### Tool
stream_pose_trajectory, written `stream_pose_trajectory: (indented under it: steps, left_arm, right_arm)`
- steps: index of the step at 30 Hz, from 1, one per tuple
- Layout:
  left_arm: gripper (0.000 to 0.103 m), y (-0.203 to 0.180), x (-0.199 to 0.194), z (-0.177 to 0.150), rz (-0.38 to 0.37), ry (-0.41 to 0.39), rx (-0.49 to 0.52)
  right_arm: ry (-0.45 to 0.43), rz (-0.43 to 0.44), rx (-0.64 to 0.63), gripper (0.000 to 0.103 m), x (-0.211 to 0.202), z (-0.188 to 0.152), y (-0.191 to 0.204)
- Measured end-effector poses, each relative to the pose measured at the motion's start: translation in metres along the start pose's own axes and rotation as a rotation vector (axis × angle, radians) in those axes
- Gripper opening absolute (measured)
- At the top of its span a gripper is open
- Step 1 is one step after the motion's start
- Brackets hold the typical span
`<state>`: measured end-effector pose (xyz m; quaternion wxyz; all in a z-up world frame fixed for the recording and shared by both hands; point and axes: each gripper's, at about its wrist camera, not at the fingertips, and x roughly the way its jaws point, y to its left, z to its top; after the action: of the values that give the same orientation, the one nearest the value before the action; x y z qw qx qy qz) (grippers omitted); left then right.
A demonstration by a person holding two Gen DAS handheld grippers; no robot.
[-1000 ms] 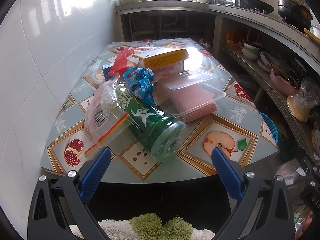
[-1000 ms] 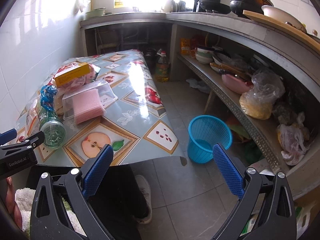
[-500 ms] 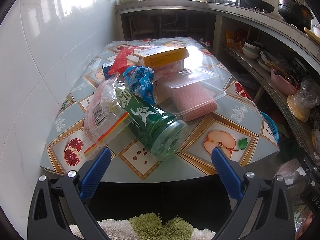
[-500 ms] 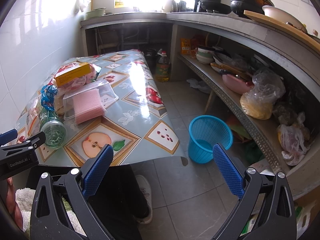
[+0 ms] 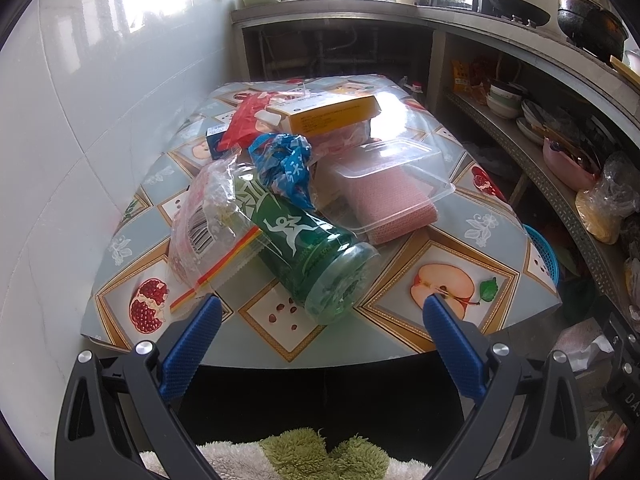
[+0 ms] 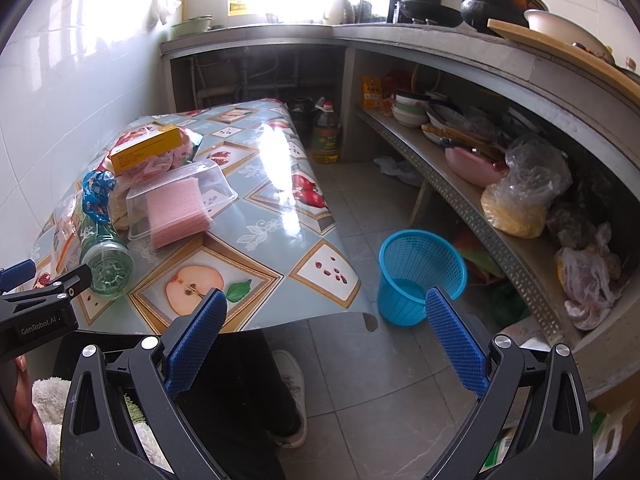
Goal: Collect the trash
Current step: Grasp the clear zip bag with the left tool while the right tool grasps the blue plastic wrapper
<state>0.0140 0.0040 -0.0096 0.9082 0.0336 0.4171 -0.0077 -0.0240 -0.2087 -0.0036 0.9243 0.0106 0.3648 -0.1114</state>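
- One green plastic bottle [image 5: 312,252] lying near the tabletop's [image 5: 492,220] front edge.
- One blue mesh basket [image 6: 420,272] on the floor.
- Two claws, left gripper [image 5: 320,316] and right gripper [image 6: 326,312], both spread wide, empty.

The left claw [image 5: 320,320] is wide open, its two blue ribbed pads [image 5: 190,346] spread far apart at 7 and 5 o'clock of its own view, with nothing between them. The black arms of the claw rise from the lower corners. In the right wrist view the left claw [image 6: 16,276] shows again at 9 o'clock, as a black body with a blue tip. The right claw [image 6: 326,314] is also wide open and empty, its blue pads [image 6: 456,340] well apart. A part of a hand [image 6: 24,404] shows at 8 o'clock, under the left claw.
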Motion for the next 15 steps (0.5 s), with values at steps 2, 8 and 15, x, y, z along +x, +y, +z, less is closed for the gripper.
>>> stream_pose_trajectory:
  steps: [2,8,15]
  left_arm:
    - [0.098,0.004,0.000,0.004,0.008,-0.020,-0.005]
    - [0.098,0.046,-0.005,0.030,0.054,-0.129,-0.063]
    - [0.098,0.130,0.011,0.054,0.116,-0.141,-0.176]
  right_arm:
    - [0.001,0.000,-0.004,0.096,0.001,0.001,0.003]
    - [-0.045,0.036,-0.019,0.096,0.005,0.022,0.023]
    - [-0.136,0.205,-0.050,0.096,0.012,0.061,0.075]
